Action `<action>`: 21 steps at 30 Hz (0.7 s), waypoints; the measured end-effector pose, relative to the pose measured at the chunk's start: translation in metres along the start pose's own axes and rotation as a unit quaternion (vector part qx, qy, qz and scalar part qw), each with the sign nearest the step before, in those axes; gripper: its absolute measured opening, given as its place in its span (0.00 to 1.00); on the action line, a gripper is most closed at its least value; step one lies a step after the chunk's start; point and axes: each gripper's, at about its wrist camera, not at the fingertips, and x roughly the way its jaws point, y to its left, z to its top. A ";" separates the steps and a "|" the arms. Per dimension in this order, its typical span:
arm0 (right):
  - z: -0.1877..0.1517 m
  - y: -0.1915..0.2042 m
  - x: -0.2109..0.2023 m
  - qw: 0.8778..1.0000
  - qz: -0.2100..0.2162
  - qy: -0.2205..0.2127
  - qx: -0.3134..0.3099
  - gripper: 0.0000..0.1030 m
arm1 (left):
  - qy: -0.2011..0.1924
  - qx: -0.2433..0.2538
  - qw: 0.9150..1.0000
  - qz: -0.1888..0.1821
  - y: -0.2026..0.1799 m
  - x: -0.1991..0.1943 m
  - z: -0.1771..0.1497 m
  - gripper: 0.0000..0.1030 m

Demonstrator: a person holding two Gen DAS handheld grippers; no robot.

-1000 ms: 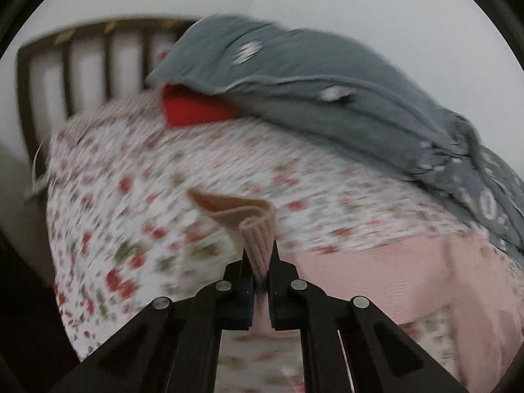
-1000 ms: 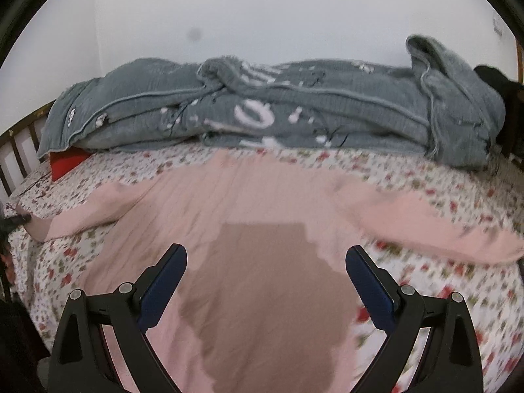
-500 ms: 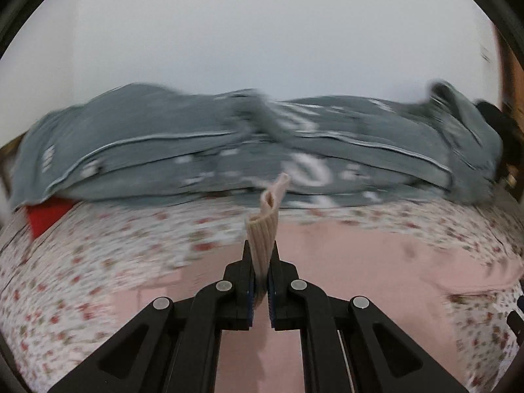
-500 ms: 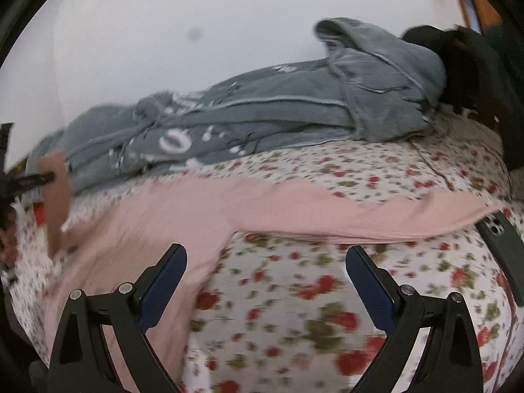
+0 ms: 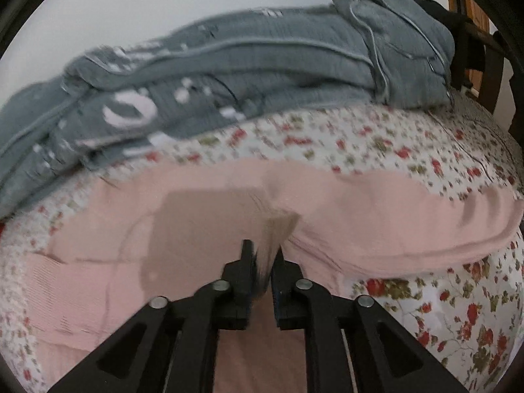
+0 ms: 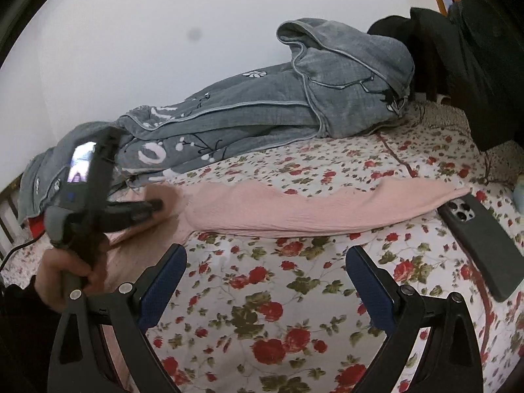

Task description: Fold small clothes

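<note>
Since a second ago my left gripper (image 5: 262,255) has swung across from the headboard side, carrying the ribbed cuff (image 5: 278,229) over the body of the pink top (image 5: 203,216), and its jaws have just been opening a little; the cuff is between them, though blur keeps me from saying whether the pads press it, so it may already be slipping free. From the right wrist camera I see that gripper (image 6: 157,204) pointing to the right and downward over the garment, its handle held in the person's left hand (image 6: 68,271), with a small lit screen (image 6: 80,163) on its back.

My right gripper (image 6: 265,278) hangs with its blue-padded jaws wide apart over bare floral bedsheet (image 6: 262,311), nothing between them.

The pink top lies flat across the bed, one long sleeve (image 6: 311,209) stretched out to the right, its tip almost at a dark phone (image 6: 481,239) lying camera side up on the sheet. Behind the top a grey quilt (image 6: 278,111) is heaped along the white wall. Dark clothing (image 6: 458,59) hangs at the far right corner, and something red (image 6: 36,226) peeks from under the quilt at the left
</note>
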 end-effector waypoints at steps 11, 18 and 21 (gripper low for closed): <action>-0.003 0.036 0.018 0.999 0.013 0.020 -0.027 0.94 | -0.070 -0.075 0.994 0.020 0.108 -0.063 -0.036 0.79; -0.010 0.073 0.041 0.998 0.004 0.036 -0.053 0.94 | -0.055 -0.156 0.980 0.107 0.241 -0.065 -0.091 0.79; -0.013 0.087 0.051 0.997 0.001 0.040 -0.066 0.94 | -0.047 -0.197 0.974 0.100 0.289 -0.059 -0.112 0.77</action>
